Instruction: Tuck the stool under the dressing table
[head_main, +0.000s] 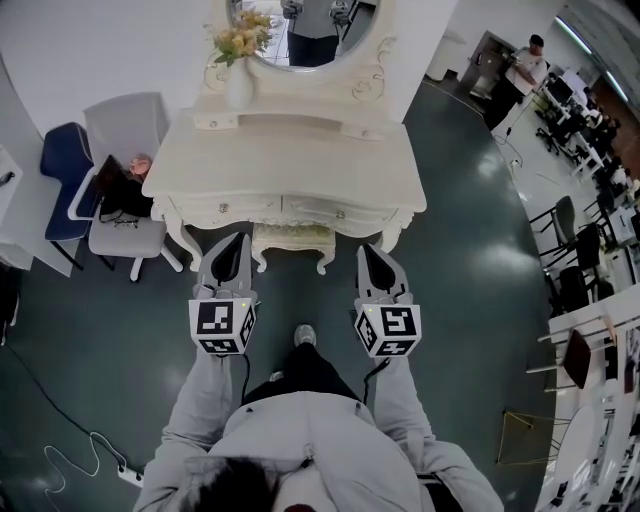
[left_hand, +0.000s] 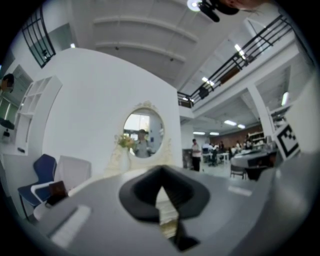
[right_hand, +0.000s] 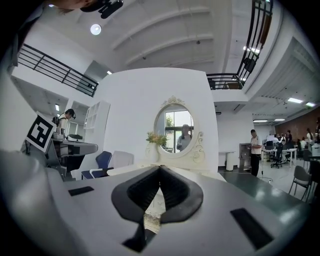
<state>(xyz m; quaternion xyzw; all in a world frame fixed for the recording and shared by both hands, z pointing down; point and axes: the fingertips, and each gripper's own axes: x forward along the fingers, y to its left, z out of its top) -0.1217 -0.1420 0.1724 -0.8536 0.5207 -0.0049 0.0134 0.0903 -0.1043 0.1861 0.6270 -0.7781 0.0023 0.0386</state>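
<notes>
1. The cream, carved-wood dressing table (head_main: 290, 165) stands against a white wall, with its oval mirror (head_main: 310, 40) rising from the back edge.
2. A white vase of yellow and pink flowers (head_main: 238, 70) sits at the table's back left corner.
3. The cream stool with a padded, patterned seat (head_main: 292, 238) stands under the middle of the table's front edge, between the front legs. Only its front strip and two curved legs show beyond that edge.
4. The left gripper (head_main: 236, 240) is held in front of the table's front left leg. Its jaws are pressed together with nothing between them, as its own view shows (left_hand: 161, 172).
5. The right gripper (head_main: 369, 248) is held in front of the front right leg, also closed and empty (right_hand: 160, 171).
6. Both grippers are clear of the stool, one to each side of it.
7. Beside the table's left edge stand a light grey chair (head_main: 128, 130) carrying a dark bag (head_main: 118, 195), and a blue chair (head_main: 62, 170).
</notes>
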